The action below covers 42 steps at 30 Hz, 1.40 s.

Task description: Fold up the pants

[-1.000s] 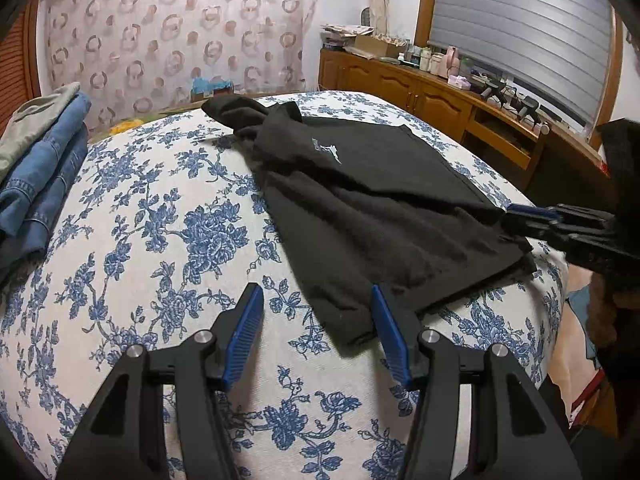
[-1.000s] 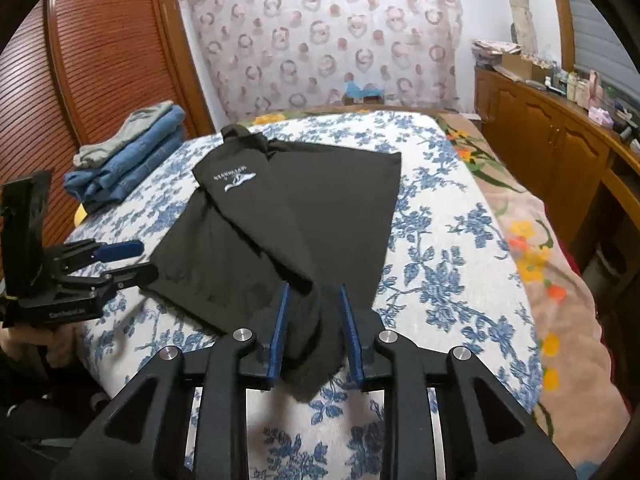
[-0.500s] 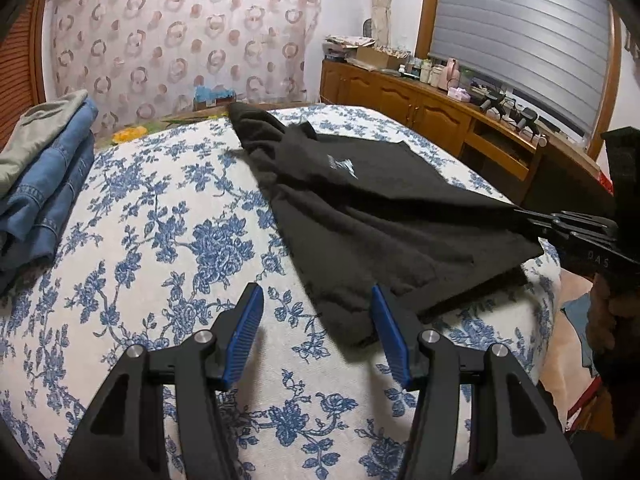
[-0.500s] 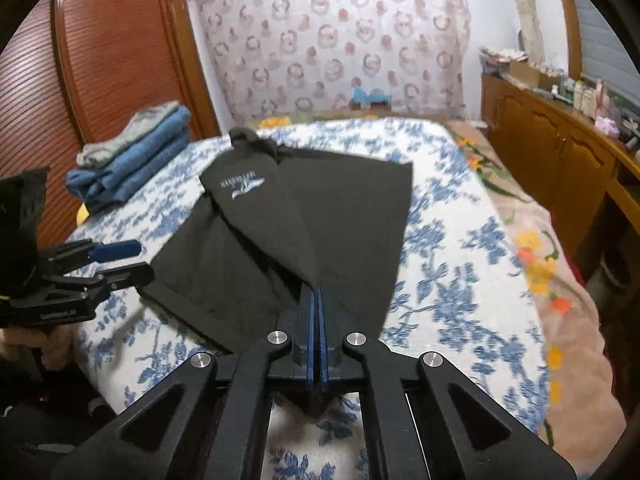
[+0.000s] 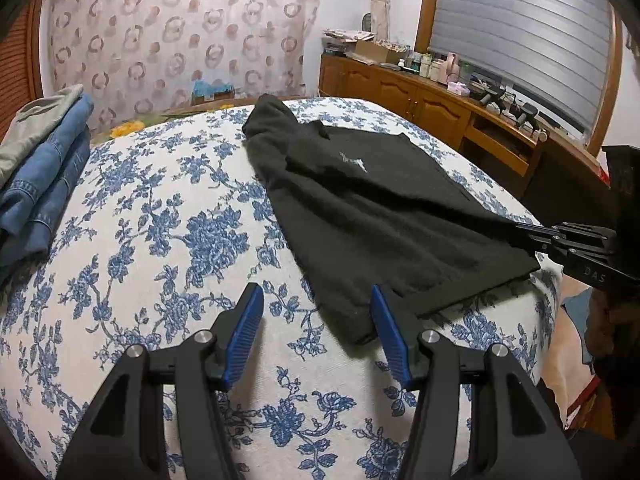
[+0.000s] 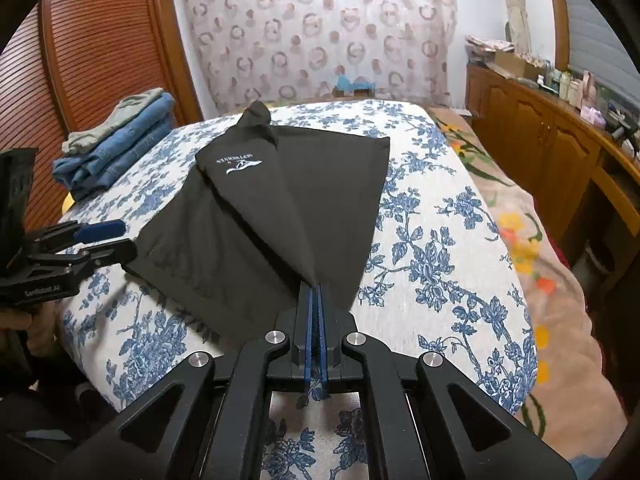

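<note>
Black pants (image 5: 372, 216) with a small white logo lie spread on the blue-flowered bed (image 5: 168, 248). My left gripper (image 5: 316, 320) is open and empty, its fingers just short of the pants' near corner. In the right wrist view the pants (image 6: 280, 200) are pulled taut toward me. My right gripper (image 6: 314, 296) is shut on the near hem of the pants and lifts that edge off the bed. The right gripper also shows in the left wrist view (image 5: 520, 230), and the left one in the right wrist view (image 6: 116, 240).
A stack of folded jeans and a grey garment (image 5: 36, 168) sits at the bed's far left, also in the right wrist view (image 6: 116, 148). A wooden sideboard (image 5: 440, 100) with clutter runs along the right. A slatted wooden wardrobe (image 6: 80, 60) stands on the left.
My right gripper closed on the pants' hem and pulled it up and back, drawing the cloth taut. My left gripper stayed open and drew slightly back.
</note>
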Motion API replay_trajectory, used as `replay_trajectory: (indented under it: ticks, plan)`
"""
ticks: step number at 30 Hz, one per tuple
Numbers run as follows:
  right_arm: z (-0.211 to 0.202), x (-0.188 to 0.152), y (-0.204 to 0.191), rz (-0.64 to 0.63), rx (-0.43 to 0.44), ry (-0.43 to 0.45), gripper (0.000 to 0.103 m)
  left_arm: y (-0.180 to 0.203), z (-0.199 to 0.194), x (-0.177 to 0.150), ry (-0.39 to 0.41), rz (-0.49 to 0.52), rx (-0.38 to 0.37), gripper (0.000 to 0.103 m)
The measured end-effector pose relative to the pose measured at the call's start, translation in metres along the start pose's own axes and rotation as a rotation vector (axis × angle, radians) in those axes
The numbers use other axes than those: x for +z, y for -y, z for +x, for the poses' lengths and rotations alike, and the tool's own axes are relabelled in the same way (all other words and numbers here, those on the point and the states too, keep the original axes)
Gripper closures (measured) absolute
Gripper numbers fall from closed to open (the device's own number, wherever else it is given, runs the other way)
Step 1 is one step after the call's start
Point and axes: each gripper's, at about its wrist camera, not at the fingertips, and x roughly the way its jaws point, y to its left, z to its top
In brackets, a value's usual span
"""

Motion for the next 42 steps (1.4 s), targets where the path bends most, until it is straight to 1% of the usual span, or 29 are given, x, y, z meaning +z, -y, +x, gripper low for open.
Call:
replay_trajectory:
  ticks: [1, 3, 4, 5, 6, 8, 9, 13, 16, 24, 32, 34, 37, 40, 42]
  plan:
    - [-0.001, 0.001, 0.0, 0.001, -0.002, 0.003, 0.097, -0.001, -0.001, 0.002, 0.006, 0.0, 0.0, 0.048]
    - [-0.006, 0.005, 0.001, 0.0, -0.003, 0.015, 0.094, -0.004, -0.006, 0.008, 0.023, -0.003, 0.001, 0.048]
    - [-0.009, 0.007, 0.001, -0.002, -0.005, 0.022, 0.089, -0.006, -0.007, 0.011, 0.029, -0.005, 0.001, 0.048]
    - [-0.011, 0.01, 0.002, -0.006, -0.006, 0.029, 0.082, -0.007, -0.008, 0.014, 0.035, -0.006, 0.0, 0.048]
    - [-0.012, 0.013, 0.002, -0.01, -0.008, 0.036, 0.078, -0.009, -0.009, 0.018, 0.041, -0.005, 0.001, 0.048]
    - [-0.014, 0.022, 0.001, -0.023, -0.009, 0.052, 0.068, -0.013, -0.01, 0.025, 0.051, 0.003, 0.01, 0.048]
    - [-0.013, 0.026, 0.0, -0.03, -0.008, 0.057, 0.065, -0.015, -0.01, 0.028, 0.054, 0.004, 0.014, 0.048]
    - [0.0, 0.046, -0.009, -0.067, 0.009, 0.056, 0.062, -0.027, -0.008, 0.039, 0.061, -0.002, 0.026, 0.048]
    - [0.013, 0.061, -0.019, -0.086, 0.04, 0.047, 0.06, -0.035, -0.006, 0.047, 0.063, -0.008, 0.033, 0.048]
    - [0.052, 0.101, -0.052, -0.154, 0.127, 0.003, 0.06, -0.056, 0.004, 0.064, 0.058, -0.008, 0.042, 0.048]
    - [0.096, 0.125, -0.076, -0.211, 0.192, -0.067, 0.061, -0.07, 0.016, 0.066, 0.038, -0.015, 0.039, 0.048]
    - [0.107, 0.127, -0.082, -0.232, 0.219, -0.092, 0.066, -0.073, 0.019, 0.065, 0.027, -0.018, 0.04, 0.048]
    - [0.121, 0.129, -0.093, -0.262, 0.236, -0.125, 0.067, -0.074, 0.022, 0.064, 0.018, -0.018, 0.034, 0.048]
    - [0.132, 0.13, -0.097, -0.285, 0.251, -0.155, 0.075, -0.074, 0.023, 0.065, 0.013, -0.017, 0.027, 0.048]
    - [0.136, 0.129, -0.097, -0.292, 0.251, -0.167, 0.088, -0.072, 0.024, 0.065, 0.007, -0.014, 0.023, 0.048]
